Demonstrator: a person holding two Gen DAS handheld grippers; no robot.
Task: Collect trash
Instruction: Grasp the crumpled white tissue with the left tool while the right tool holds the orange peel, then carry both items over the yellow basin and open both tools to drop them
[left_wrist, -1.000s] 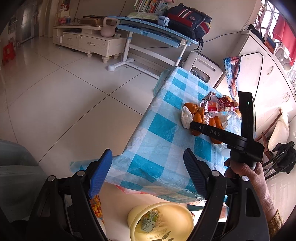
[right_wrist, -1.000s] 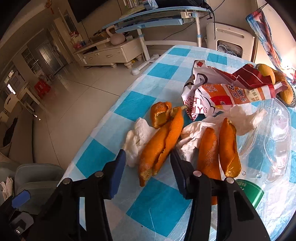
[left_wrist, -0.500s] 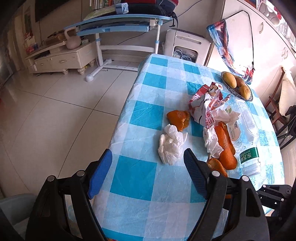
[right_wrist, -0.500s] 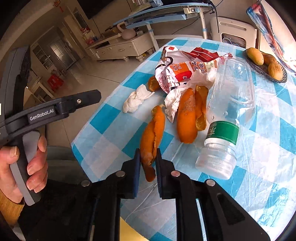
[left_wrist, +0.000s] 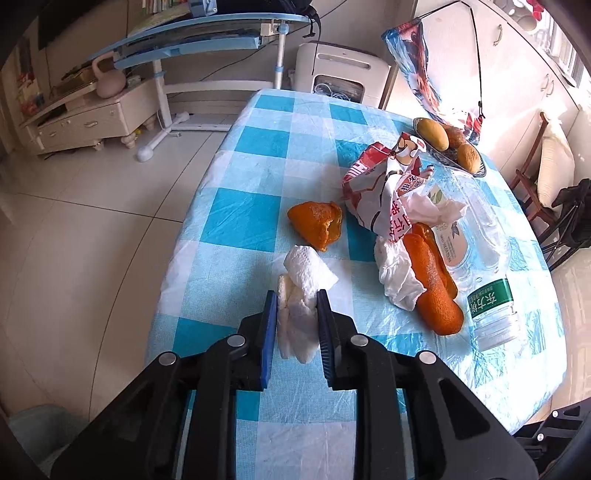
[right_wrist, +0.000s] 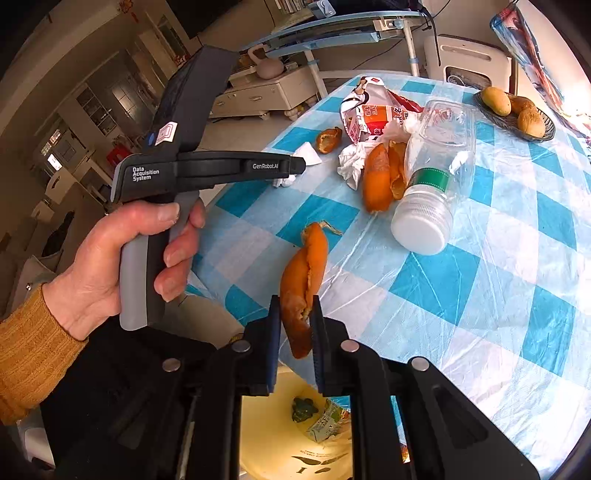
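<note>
Since the tissue (left_wrist: 299, 314) is soft and light, the left hand-held gripper (left_wrist: 294, 325), jaws just closed, pinches its middle. The right hand-held gripper (right_wrist: 294, 325) clamps a limp orange peel (right_wrist: 301, 288).

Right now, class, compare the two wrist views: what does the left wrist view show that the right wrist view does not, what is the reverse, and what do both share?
Only the left wrist view: the left claw, whose jaws have just been closing, shut on a white tissue.

Only the right wrist view: the right claw shut on an orange peel, the yellow bin below, and the hand gripping the left tool.

Both: the checked tablecloth, the plastic bottle, the snack wrapper and the basket of fruit.
</note>
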